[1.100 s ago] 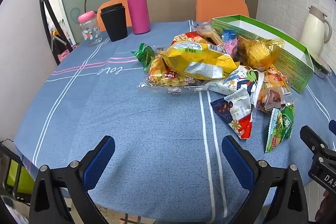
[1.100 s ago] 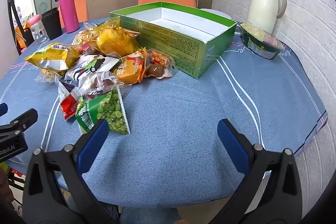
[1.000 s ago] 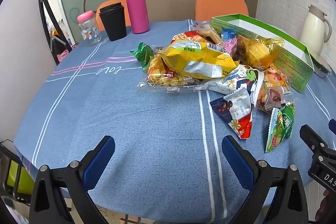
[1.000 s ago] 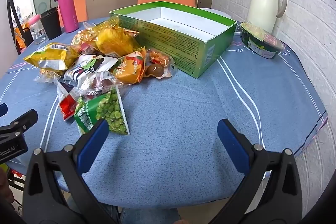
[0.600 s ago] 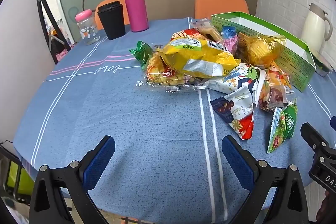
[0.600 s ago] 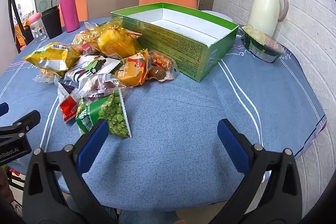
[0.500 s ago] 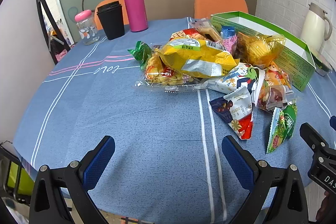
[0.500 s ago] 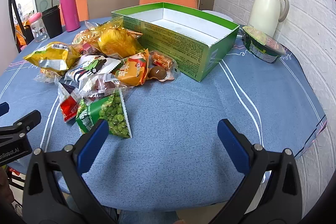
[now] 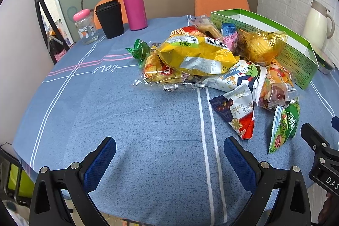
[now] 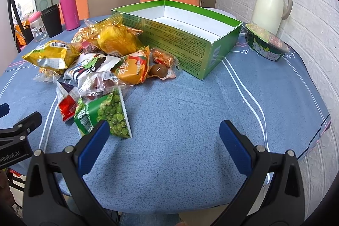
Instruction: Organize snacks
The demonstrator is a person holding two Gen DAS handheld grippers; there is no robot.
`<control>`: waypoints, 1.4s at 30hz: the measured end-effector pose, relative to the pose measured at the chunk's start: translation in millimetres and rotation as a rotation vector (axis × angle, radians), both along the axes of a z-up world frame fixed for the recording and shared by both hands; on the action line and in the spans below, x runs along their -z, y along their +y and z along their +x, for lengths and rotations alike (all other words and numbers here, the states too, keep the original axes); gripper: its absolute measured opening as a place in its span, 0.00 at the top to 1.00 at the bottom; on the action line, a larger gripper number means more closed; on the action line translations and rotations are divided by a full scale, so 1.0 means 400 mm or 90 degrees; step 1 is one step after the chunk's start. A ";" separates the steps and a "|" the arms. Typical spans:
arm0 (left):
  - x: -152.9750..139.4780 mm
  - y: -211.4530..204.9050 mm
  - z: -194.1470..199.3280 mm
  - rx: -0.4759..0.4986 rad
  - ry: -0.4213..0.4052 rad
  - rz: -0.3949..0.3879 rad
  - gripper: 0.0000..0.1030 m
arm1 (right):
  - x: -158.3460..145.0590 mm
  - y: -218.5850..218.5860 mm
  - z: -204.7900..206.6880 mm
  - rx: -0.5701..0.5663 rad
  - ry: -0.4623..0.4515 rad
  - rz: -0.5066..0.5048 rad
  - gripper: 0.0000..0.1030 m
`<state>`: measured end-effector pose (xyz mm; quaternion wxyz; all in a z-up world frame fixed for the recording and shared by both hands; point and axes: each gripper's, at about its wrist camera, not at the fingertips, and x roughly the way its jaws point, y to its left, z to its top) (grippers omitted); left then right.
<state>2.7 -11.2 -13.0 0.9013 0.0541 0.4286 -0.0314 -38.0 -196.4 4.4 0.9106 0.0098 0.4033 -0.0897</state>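
nothing looks sorted yet: the green box sits empty on the blue tablecloth while the snack pile lies loose just beside its long wall. the left gripper and right gripper both hover low near the table edge, jaws spread wide, holding nothing. the green pea packet lies closest to the right one. the pink flask, black cup, white kettle and instant noodle bowl stand well clear.
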 end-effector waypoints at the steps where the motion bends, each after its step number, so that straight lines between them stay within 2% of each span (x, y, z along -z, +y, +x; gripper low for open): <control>1: 0.001 0.001 0.002 0.000 0.002 0.000 0.00 | 0.001 0.000 0.000 0.000 0.001 0.001 0.00; 25: 0.013 -0.017 0.019 0.007 0.018 -0.001 0.00 | 0.023 0.002 0.010 -0.002 0.013 0.007 0.00; 29: 0.009 -0.025 0.028 0.020 0.018 -0.004 0.00 | 0.024 -0.014 0.014 -0.020 -0.004 0.042 0.00; 32: 0.003 -0.027 0.039 0.032 0.021 -0.023 0.00 | 0.023 -0.035 0.014 -0.036 -0.032 0.092 0.00; 34: -0.001 -0.023 0.046 0.039 0.025 -0.038 0.00 | 0.020 -0.043 0.013 -0.043 -0.058 0.102 0.00; 39: -0.012 -0.014 0.067 0.055 0.037 -0.090 0.00 | 0.013 -0.025 0.029 -0.088 -0.054 0.130 0.00; 42: -0.016 -0.007 0.074 0.067 0.047 -0.126 0.01 | 0.015 0.006 0.033 -0.145 -0.048 0.128 0.00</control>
